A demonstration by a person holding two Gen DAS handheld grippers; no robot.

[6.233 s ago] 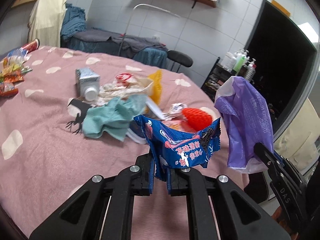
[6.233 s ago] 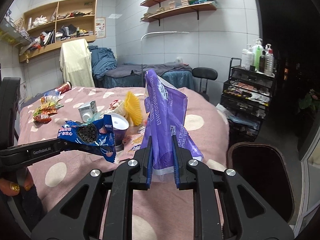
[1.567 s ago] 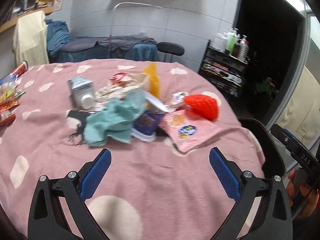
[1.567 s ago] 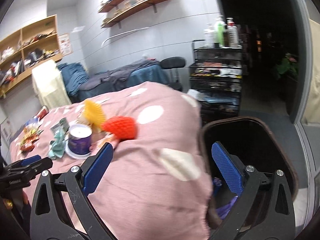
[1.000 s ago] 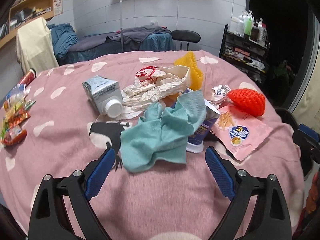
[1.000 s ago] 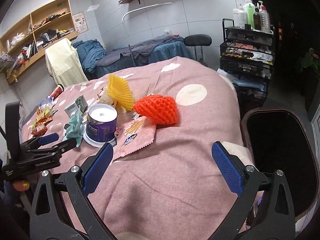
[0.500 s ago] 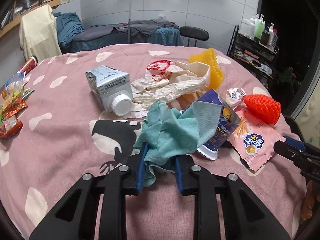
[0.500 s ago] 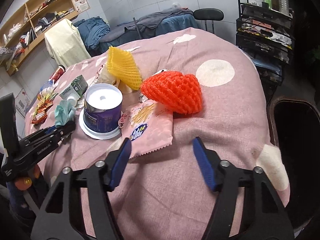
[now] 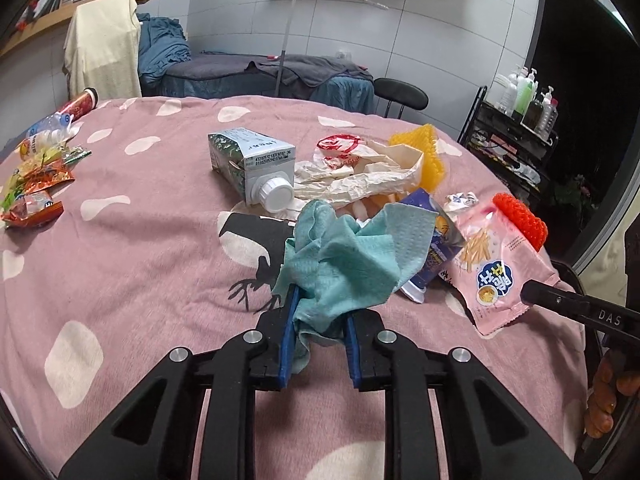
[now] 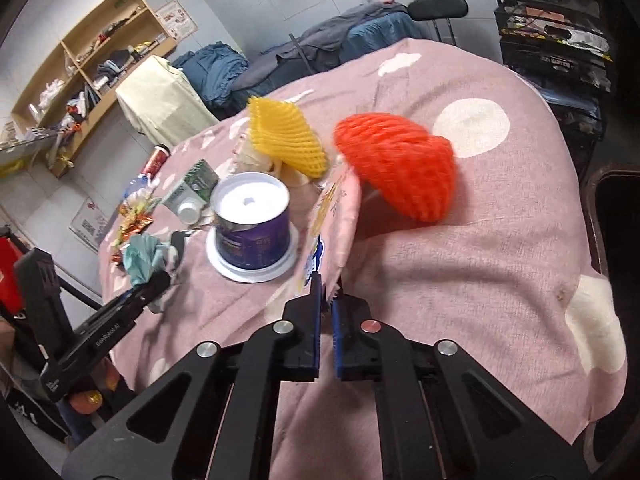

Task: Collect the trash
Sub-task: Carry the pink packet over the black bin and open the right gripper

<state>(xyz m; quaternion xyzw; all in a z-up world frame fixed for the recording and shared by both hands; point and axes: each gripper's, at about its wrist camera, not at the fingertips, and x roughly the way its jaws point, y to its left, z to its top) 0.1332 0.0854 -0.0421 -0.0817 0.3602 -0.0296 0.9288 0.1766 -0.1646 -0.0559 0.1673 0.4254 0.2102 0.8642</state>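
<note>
On the pink spotted tablecloth (image 9: 132,264) lies a heap of trash. My left gripper (image 9: 320,300) is shut on a crumpled teal cloth (image 9: 352,264), whose lower folds are bunched between the blue pads. The right wrist view shows the same left gripper (image 10: 160,280) and teal cloth (image 10: 140,258) at the table's left. My right gripper (image 10: 326,284) is shut on the near edge of a pink snack packet (image 10: 334,216), which stands tilted up off the cloth. In the left wrist view the right gripper (image 9: 532,294) meets the pink snack packet (image 9: 496,276) at its corner.
A purple disc tub (image 10: 252,224), a yellow foam net (image 10: 284,140) and an orange-red foam net (image 10: 396,164) lie just beyond the packet. A carton (image 9: 252,164) and a crumpled paper bag (image 9: 360,176) sit behind the teal cloth. Snack wrappers (image 9: 32,188) lie far left. A dark bin (image 10: 591,216) stands at the table's right edge.
Both grippers came in to the heap with jaws wide and closed: the left on the teal cloth, the right on the pink packet, whose near edge has lifted off the cloth.
</note>
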